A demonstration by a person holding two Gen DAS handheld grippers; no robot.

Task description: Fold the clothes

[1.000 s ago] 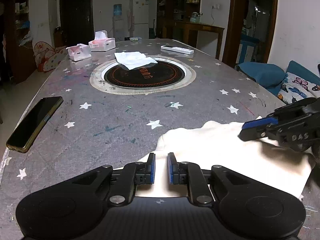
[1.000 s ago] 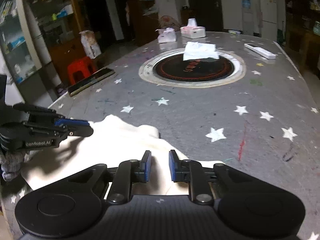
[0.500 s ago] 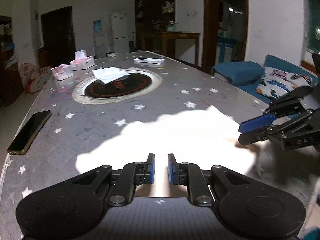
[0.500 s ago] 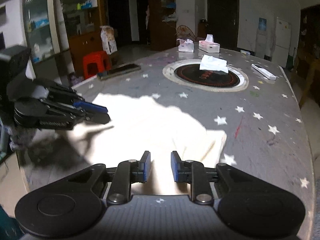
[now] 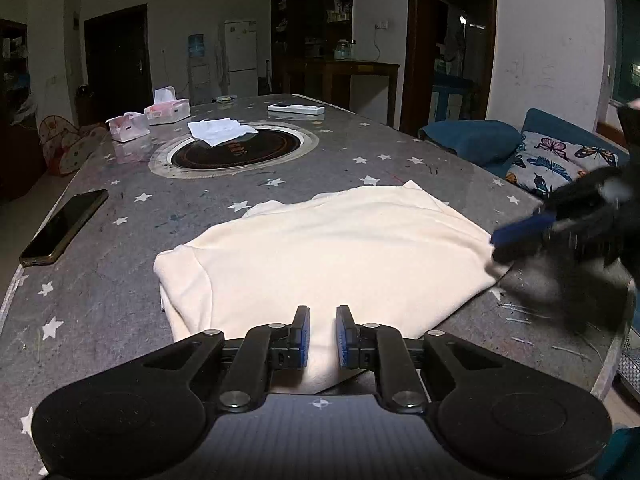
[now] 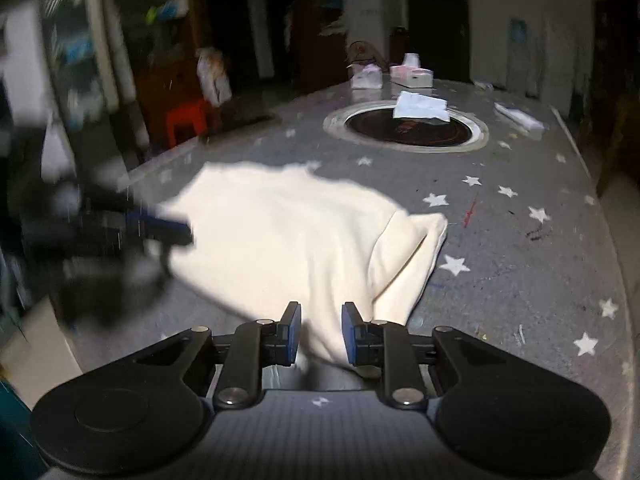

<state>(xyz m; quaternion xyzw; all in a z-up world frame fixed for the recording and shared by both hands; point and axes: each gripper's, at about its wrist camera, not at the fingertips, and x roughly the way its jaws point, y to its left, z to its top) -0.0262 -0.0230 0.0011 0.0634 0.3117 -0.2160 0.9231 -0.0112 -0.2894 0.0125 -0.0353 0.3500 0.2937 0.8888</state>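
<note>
- Cream fabric, the garment [image 5: 332,248], now lies spread wide along the near edge of the table [image 5: 120,280]; a second ago it was a small bunch by the near right corner.
- Its folded sleeve end lies toward the near left corner in the left wrist view, and more starred grey tabletop is covered than before.
- The left gripper [image 5: 322,336] keeps its jaws narrow, with the garment's near hem between the blue pads; whether they pinch the cloth cannot be told.
- The right gripper [image 6: 320,334] shows a slightly wider gap than a second ago, cloth between the pads, grip likewise unclear.
- The phone [image 5: 64,228] lies by the left edge, unmoved.
- The white tissue [image 5: 220,130] still rests on the round inset.
</note>
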